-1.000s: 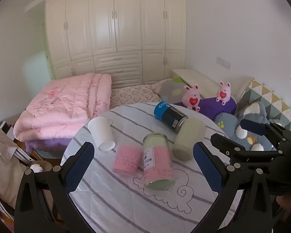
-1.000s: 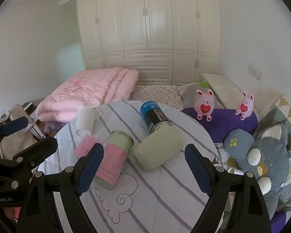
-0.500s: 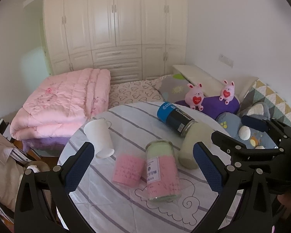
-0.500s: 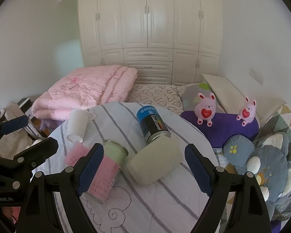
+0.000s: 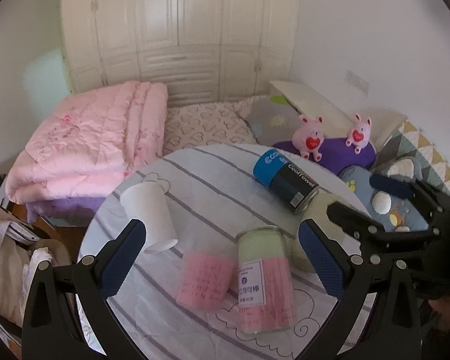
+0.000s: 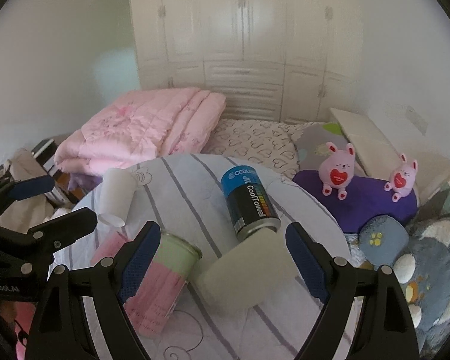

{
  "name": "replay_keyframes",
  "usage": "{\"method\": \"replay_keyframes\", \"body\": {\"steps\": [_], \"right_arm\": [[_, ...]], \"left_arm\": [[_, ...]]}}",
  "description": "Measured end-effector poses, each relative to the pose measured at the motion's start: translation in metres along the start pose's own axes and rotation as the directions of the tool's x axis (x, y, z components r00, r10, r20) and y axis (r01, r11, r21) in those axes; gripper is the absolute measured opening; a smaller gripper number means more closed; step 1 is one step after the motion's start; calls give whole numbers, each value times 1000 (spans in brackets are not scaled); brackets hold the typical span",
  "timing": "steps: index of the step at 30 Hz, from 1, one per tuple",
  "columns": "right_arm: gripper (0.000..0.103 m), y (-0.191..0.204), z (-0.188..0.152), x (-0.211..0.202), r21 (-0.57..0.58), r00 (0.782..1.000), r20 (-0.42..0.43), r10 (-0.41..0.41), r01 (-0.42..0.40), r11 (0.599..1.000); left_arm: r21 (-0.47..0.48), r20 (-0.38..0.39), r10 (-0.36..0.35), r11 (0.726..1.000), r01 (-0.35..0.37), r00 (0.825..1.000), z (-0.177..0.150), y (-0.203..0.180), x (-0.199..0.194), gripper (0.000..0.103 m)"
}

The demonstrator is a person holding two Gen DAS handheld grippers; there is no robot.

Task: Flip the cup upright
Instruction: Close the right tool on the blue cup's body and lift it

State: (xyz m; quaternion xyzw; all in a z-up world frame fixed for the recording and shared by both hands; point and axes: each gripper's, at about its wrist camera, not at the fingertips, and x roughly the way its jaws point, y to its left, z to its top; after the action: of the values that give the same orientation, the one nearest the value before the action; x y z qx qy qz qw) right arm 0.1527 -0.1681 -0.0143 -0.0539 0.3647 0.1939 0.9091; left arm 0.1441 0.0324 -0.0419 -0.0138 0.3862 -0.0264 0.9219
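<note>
A white paper cup lies on its side at the left of the round striped table, mouth toward me; it also shows in the right wrist view. My left gripper is open and empty, with its left pad just in front of the cup's mouth. My right gripper is open and empty, hovering over a pale green roll. The right gripper's fingers show at the right of the left wrist view.
A pink-and-green jar, a pink roll and a blue-black CoolTowel can lie on the table. A pink quilt lies on the bed behind. Pink bunnies and plush toys sit to the right.
Both grippers have moved forward and lower toward the table, so the objects appear larger. The left gripper's left pad is now closer to the white cup. Both stay open.
</note>
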Motion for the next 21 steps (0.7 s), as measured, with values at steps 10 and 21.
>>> {"method": "replay_keyframes", "body": {"steps": [10, 21], "right_arm": [[87, -25, 38, 88, -53, 969, -245, 42, -57, 997], [87, -44, 49, 174, -54, 892, -448, 54, -87, 995]], "left_arm": [[21, -167, 39, 999, -36, 985, 25, 4, 83, 103], [92, -245, 84, 994, -63, 966, 50, 4, 147, 103]]}}
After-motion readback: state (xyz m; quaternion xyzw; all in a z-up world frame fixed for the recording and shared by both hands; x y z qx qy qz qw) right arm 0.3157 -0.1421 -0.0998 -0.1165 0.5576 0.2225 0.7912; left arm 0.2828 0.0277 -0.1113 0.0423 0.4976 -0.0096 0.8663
